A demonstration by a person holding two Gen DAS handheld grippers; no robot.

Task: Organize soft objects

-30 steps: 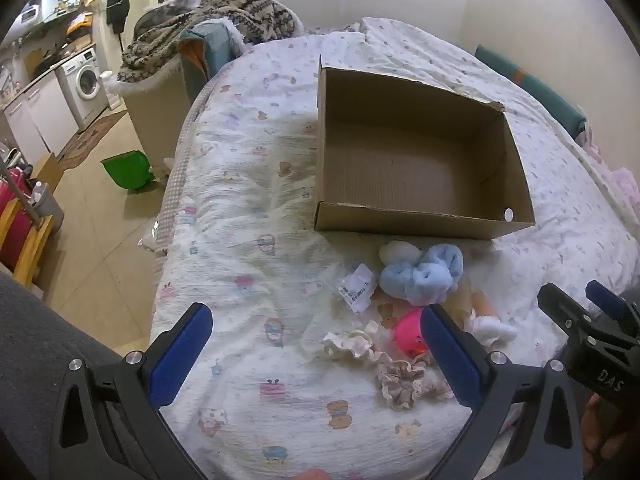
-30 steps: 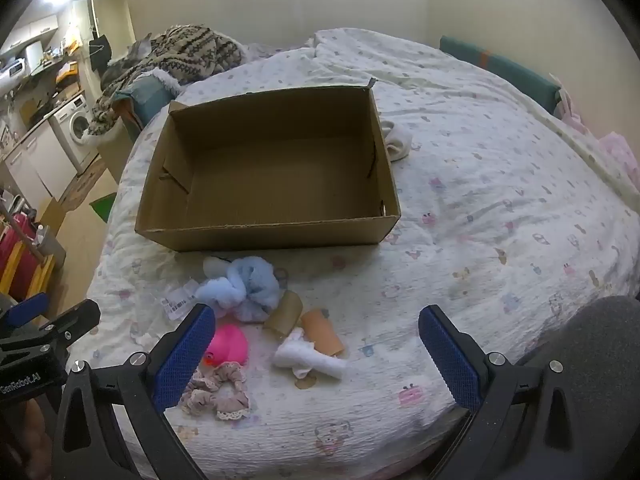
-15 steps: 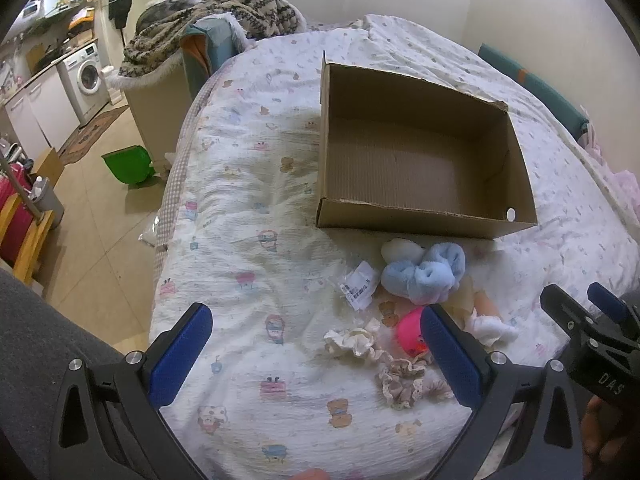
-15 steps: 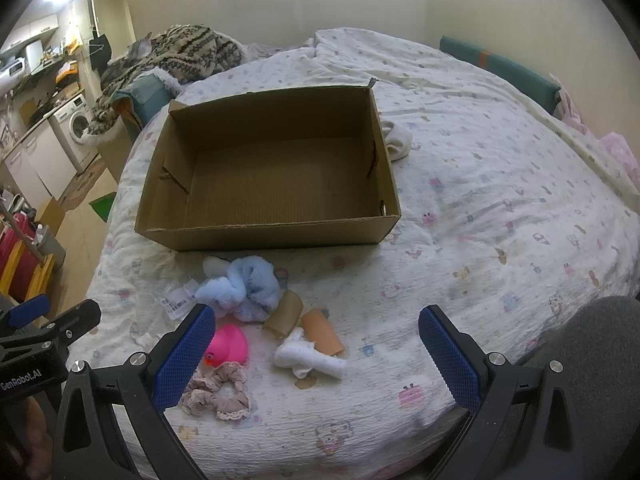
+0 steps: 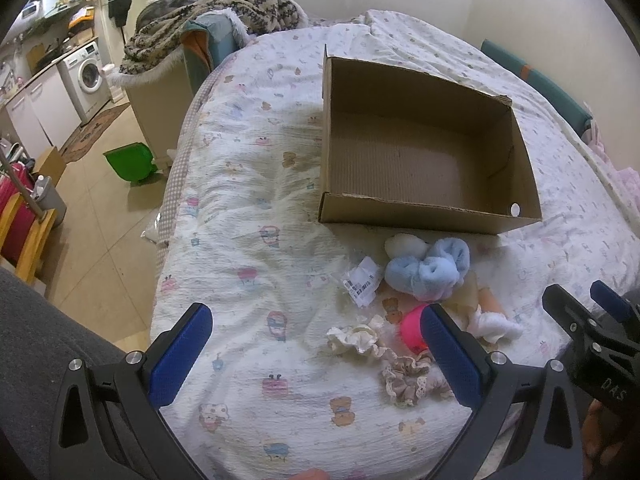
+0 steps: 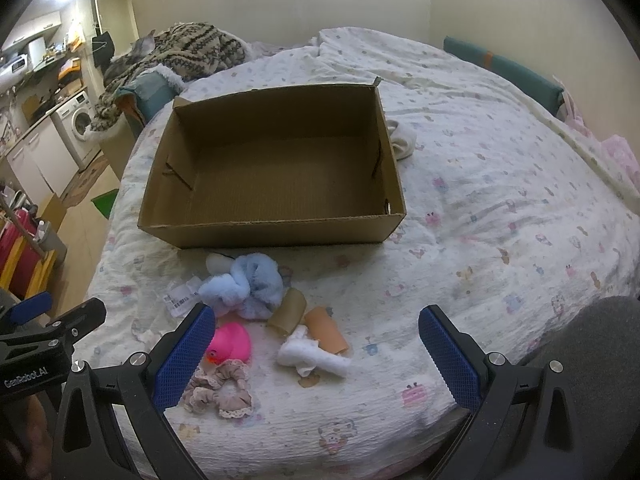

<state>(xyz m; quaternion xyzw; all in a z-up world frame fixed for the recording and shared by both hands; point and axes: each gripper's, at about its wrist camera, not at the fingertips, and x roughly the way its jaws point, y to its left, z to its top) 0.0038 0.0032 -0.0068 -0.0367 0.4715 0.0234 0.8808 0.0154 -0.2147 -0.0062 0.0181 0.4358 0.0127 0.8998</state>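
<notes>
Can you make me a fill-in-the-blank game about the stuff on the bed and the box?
1. The cardboard box has ____ inside it.
2. The rubber duck is ____ in colour.
3. The fluffy blue scrunchie lies on the bed, ____ the box.
4. The left gripper and the right gripper are both ____.

Missing words: nothing; pink; outside; open
</notes>
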